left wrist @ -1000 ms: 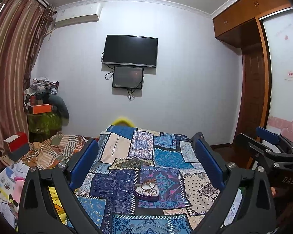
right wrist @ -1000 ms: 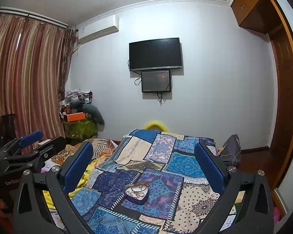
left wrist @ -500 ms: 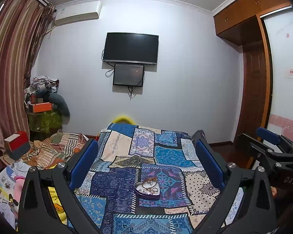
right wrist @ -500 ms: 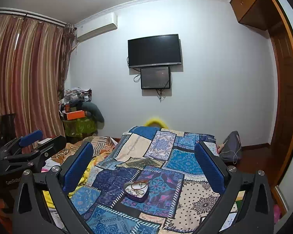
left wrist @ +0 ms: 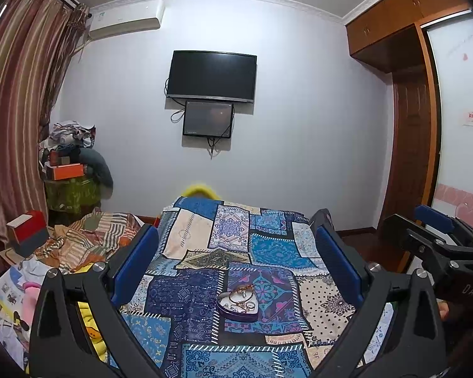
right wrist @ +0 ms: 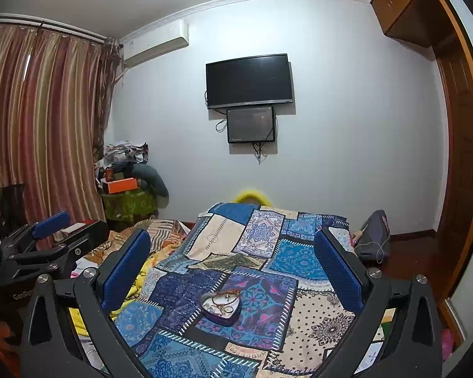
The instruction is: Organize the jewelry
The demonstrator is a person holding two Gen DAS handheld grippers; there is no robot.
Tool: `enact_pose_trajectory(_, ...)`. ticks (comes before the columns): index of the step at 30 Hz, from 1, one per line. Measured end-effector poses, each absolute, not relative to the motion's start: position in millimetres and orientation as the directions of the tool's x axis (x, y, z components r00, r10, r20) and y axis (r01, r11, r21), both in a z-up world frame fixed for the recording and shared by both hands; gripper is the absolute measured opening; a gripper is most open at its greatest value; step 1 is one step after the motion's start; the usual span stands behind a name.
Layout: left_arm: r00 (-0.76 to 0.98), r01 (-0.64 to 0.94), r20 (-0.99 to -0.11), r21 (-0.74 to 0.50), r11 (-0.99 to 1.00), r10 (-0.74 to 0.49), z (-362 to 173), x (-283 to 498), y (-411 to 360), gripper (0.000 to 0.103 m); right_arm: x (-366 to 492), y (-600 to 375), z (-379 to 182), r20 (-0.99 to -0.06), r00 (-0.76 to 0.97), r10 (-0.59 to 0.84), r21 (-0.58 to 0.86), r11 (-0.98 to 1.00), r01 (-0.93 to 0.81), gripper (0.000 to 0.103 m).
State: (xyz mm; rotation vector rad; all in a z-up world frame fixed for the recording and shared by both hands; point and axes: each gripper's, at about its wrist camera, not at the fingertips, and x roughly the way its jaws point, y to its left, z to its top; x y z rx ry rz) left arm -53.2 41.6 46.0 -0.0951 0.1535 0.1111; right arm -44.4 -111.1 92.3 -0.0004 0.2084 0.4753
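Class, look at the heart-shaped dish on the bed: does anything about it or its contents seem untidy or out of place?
The heart-shaped dish sits level on the patchwork quilt, not tipped. Inside it, the bangles and rings lie in a loose, overlapping heap, unsorted. No pieces show on the quilt around it. Both grippers, left and right, are open and hold nothing.
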Motion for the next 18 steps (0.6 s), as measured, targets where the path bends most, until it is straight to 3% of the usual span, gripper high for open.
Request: enact_pose_trajectory(18, 0.982, -0.109, -0.164, -0.094, 0.99, 0.092, 40.0, -52.1, 42.7, 0.1, -45.5, -112.0, 92.2, -0.199, 0.869, 0.453, 0.046, 0.89, -0.453, 0.103)
